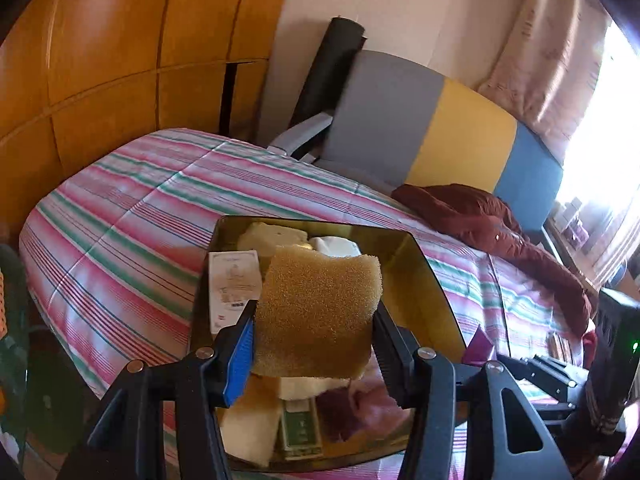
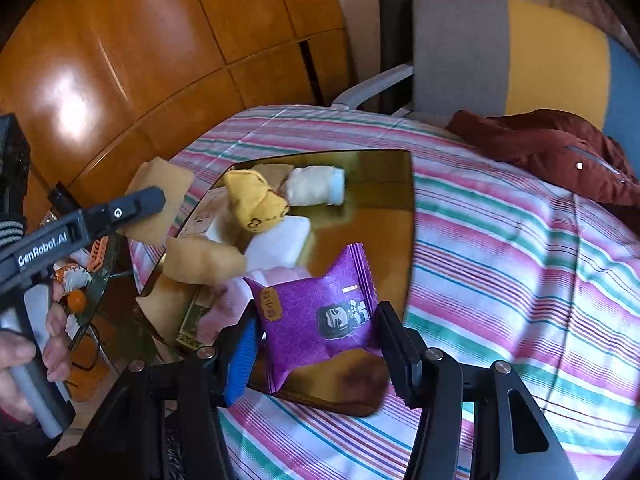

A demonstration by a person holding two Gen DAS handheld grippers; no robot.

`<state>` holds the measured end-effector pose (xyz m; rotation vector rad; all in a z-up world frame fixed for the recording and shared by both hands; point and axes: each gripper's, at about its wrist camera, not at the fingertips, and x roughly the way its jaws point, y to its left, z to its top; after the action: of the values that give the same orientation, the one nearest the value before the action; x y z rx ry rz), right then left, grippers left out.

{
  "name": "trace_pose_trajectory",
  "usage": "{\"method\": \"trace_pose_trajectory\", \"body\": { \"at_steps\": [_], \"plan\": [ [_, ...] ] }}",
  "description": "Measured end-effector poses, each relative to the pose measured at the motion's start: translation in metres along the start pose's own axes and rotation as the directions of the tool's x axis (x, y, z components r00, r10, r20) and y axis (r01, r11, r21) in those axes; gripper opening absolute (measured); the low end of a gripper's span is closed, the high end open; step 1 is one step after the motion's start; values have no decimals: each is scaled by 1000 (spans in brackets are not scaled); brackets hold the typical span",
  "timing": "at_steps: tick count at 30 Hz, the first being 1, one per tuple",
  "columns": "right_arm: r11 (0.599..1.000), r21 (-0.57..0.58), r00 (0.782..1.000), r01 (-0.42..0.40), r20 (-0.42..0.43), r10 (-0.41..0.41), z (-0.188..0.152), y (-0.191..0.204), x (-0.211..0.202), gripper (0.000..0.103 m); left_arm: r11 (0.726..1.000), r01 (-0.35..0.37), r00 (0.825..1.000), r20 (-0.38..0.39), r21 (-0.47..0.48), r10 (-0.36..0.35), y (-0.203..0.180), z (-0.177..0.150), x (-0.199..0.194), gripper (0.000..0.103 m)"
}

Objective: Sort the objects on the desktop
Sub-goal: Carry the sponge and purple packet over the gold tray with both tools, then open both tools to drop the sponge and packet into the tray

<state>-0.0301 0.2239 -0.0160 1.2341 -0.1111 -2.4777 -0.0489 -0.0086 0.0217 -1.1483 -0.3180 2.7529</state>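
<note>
Left wrist view shows the left gripper (image 1: 314, 334) with its fingers clenched on a tan, coarse, slab-shaped sponge (image 1: 318, 312), held above the shiny gold rectangular metal tray (image 1: 424, 280) on the striped pink-and-green bedspread (image 1: 132, 208). The sponge's long axis runs away from the camera, its far edge toward the tray's back wall. In the right wrist view, the right gripper (image 2: 316, 344) grasps a purple foil snack packet (image 2: 320, 312) over the tray's near corner, its crimped ends pointing up-right and down-left. Several items already lie in the tray; I judge the sorting well underway, with both held items not yet set down.
</note>
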Motion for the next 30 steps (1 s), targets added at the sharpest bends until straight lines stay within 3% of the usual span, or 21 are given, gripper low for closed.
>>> {"method": "trace_pose_trajectory", "body": {
  "at_steps": [4, 7, 11, 20, 26, 30],
  "plan": [
    [1000, 7, 1000, 1, -7, 0, 3, 5, 8, 57, 999, 35, 999, -3, -2, -36, -3, 8, 5, 54],
    [1000, 24, 1000, 14, -15, -14, 6, 2, 15, 57, 994, 107, 994, -12, 17, -107, -16, 12, 12, 54],
    [1000, 18, 999, 23, -30, -22, 8, 1, 21, 57, 991, 131, 991, -35, 26, -130, -28, 18, 28, 55],
    [999, 18, 999, 28, -46, -27, 5, -2, 27, 60, 993, 71, 995, -74, 98, -64, -49, 18, 58, 59],
    [999, 29, 998, 37, -49, -36, 4, -4, 30, 65, 995, 38, 996, -85, 95, -30, -44, 15, 61, 64],
    [999, 27, 998, 37, -44, -36, 4, -2, 30, 66, 995, 19, 997, -74, 96, -12, -43, 13, 58, 75]
  ]
}}
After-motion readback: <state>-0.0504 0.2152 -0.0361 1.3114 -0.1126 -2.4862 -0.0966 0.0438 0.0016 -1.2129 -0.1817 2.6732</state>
